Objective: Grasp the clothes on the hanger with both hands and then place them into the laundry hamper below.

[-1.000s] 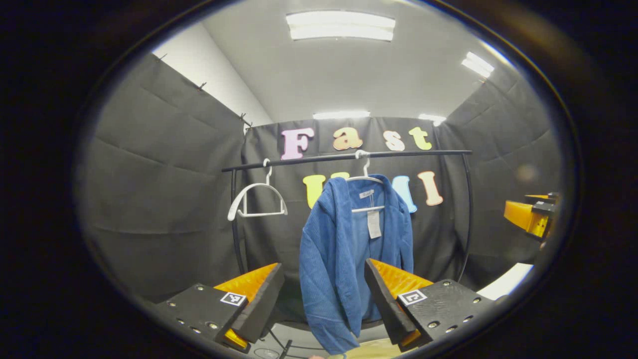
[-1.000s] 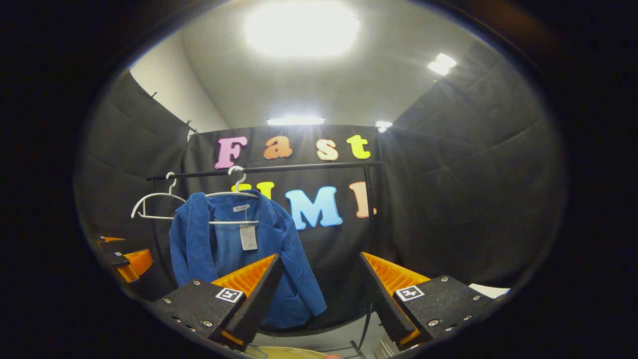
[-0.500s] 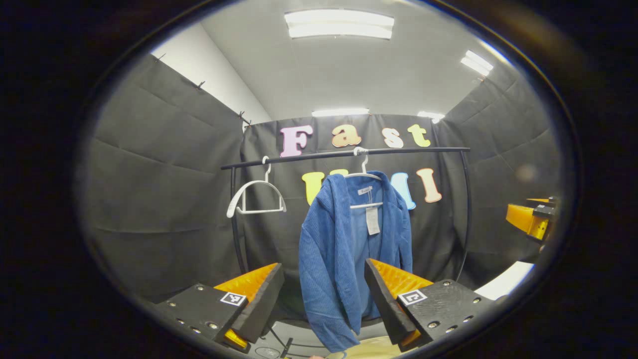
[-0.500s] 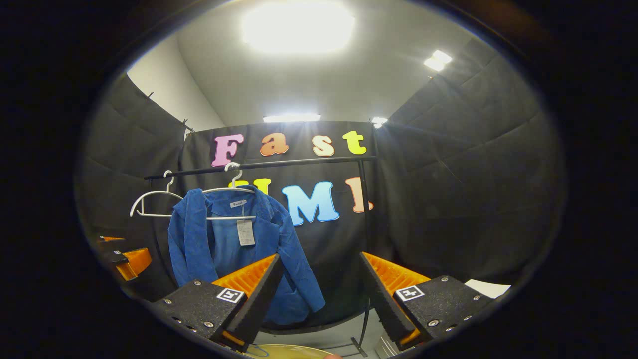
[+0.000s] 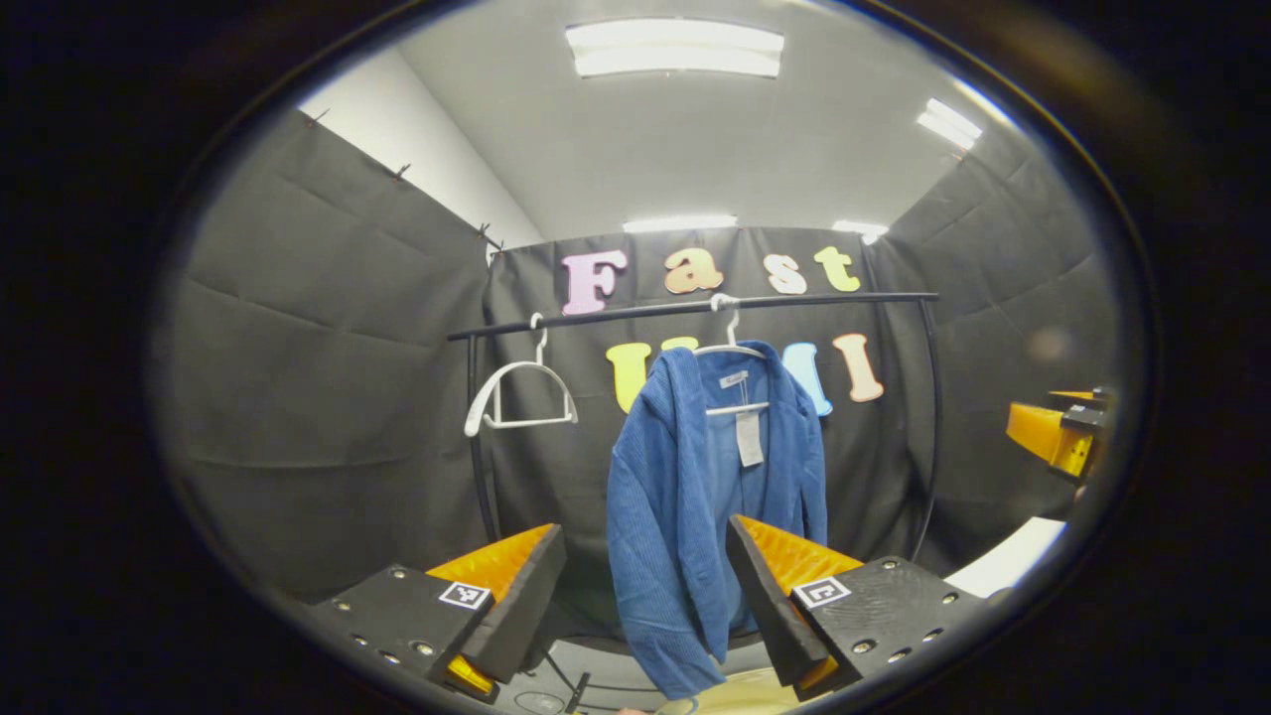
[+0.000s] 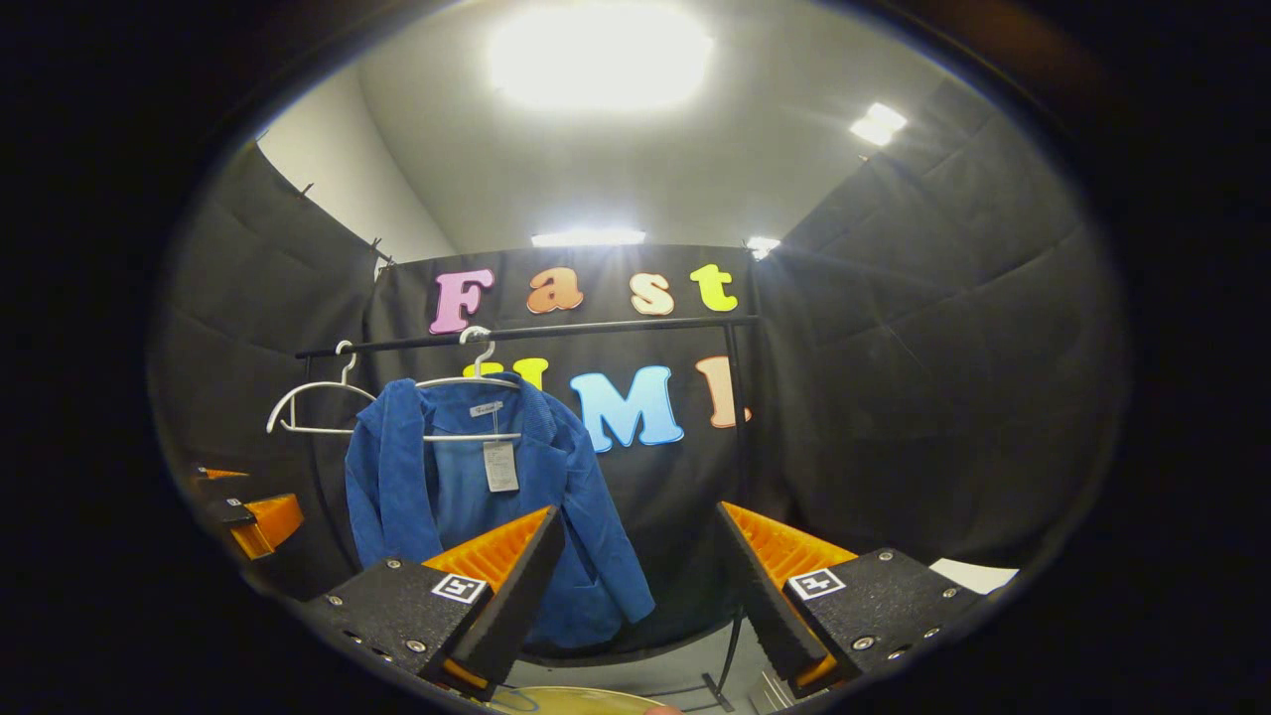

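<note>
Nothing done yet: the jacket (image 5: 710, 497) hangs on its hanger (image 5: 732, 350); we hold both jaws spread, short of it.

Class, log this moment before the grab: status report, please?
Both tongs open: left, right. Blue jacket on its hanger, untouched. Empty hanger alongside; nothing blocking.

Blue corduroy jacket (image 5: 695, 497) with paper tag, open-fronted on white hanger (image 5: 733, 350) from black rail (image 5: 685, 310).
</note>
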Action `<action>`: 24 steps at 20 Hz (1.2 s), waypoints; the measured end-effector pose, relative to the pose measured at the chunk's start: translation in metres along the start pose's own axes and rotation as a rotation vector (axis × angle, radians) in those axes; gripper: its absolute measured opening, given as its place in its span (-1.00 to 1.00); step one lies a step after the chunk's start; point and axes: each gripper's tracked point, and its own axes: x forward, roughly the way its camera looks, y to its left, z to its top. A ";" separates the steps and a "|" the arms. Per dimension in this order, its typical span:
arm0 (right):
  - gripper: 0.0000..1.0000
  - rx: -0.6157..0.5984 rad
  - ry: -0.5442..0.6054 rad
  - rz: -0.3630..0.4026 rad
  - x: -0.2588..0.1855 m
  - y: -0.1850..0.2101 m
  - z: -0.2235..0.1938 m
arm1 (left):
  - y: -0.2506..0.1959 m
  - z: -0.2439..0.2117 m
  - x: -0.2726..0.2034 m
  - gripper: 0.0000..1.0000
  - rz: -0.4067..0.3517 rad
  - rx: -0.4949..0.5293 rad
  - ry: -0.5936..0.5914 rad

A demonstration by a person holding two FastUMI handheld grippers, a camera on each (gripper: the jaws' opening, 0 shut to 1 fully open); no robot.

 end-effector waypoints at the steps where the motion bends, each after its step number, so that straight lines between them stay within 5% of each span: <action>1: 0.89 -0.003 -0.003 0.001 0.002 0.001 0.002 | 0.001 0.001 0.001 0.99 -0.001 -0.001 0.001; 24: 0.88 0.017 -0.032 0.236 0.148 0.062 0.030 | -0.030 0.052 0.106 0.97 0.071 0.022 -0.020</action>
